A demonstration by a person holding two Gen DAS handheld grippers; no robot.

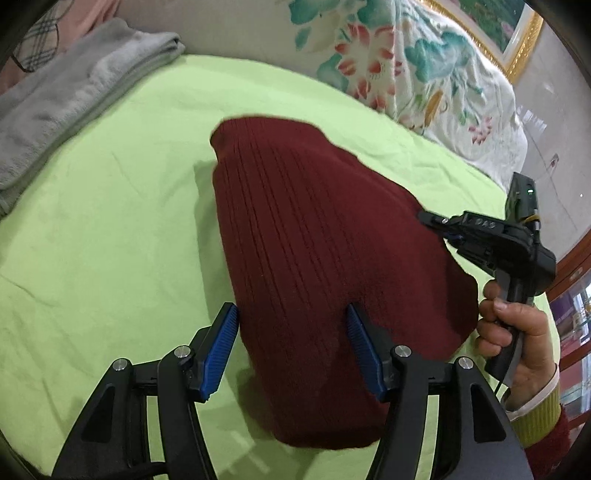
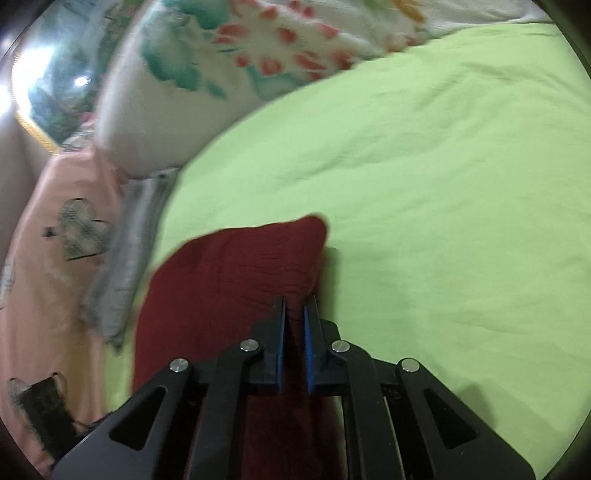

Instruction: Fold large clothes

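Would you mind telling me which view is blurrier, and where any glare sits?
Right wrist view: motion-smeared, worst over the floral quilt, with white glare at the left edge; the dark red ribbed knit garment looks soft. Left wrist view: sharper, knit ribs legible, fisheye bending the lime green bedsheet.

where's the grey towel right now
The folded grey towel lies at the far left edge of the green sheet in the left wrist view, left of the red sweater and beside pink bedding.

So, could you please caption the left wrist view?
Open left gripper straddles a folded maroon sweater on green sheet.
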